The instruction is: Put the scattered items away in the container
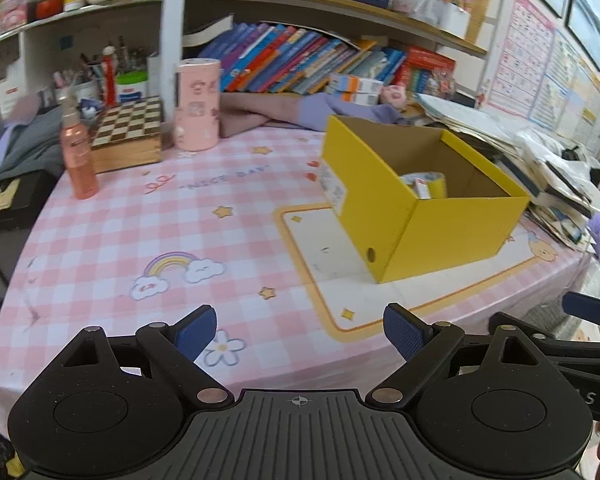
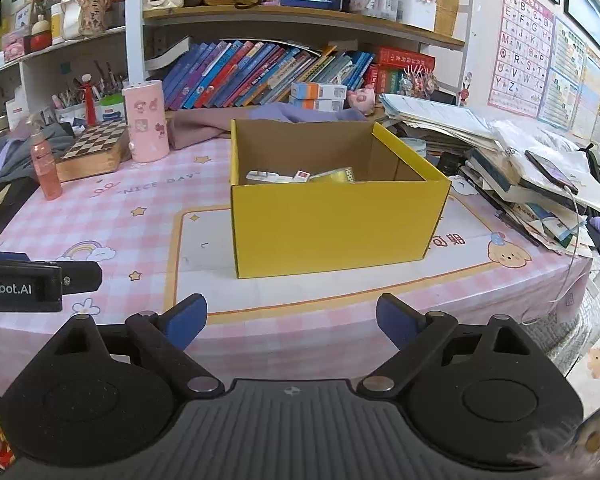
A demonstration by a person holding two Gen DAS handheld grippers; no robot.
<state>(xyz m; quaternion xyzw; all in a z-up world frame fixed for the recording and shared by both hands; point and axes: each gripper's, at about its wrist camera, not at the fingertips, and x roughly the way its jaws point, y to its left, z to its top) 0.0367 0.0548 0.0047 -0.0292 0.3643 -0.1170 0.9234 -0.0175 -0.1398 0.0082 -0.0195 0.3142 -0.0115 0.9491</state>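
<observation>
An open yellow cardboard box (image 2: 332,220) stands on the pink checked tablecloth (image 2: 132,200); it also shows in the left wrist view (image 1: 452,236), turned corner-on. Inside it lie a white flat item (image 2: 266,177), a small red-and-white piece (image 2: 301,176) and a yellow tape roll (image 2: 338,175), which the left wrist view also shows (image 1: 426,185). My left gripper (image 1: 300,334) is open and empty over the table's near edge, left of the box. My right gripper (image 2: 292,322) is open and empty in front of the box.
A pink spray bottle (image 2: 46,168), a chessboard box (image 2: 94,152) and a pink cylinder tin (image 2: 146,122) stand at the back left. Purple cloth (image 2: 204,128) lies behind the box. Stacked papers and books with a phone (image 2: 548,172) crowd the right side.
</observation>
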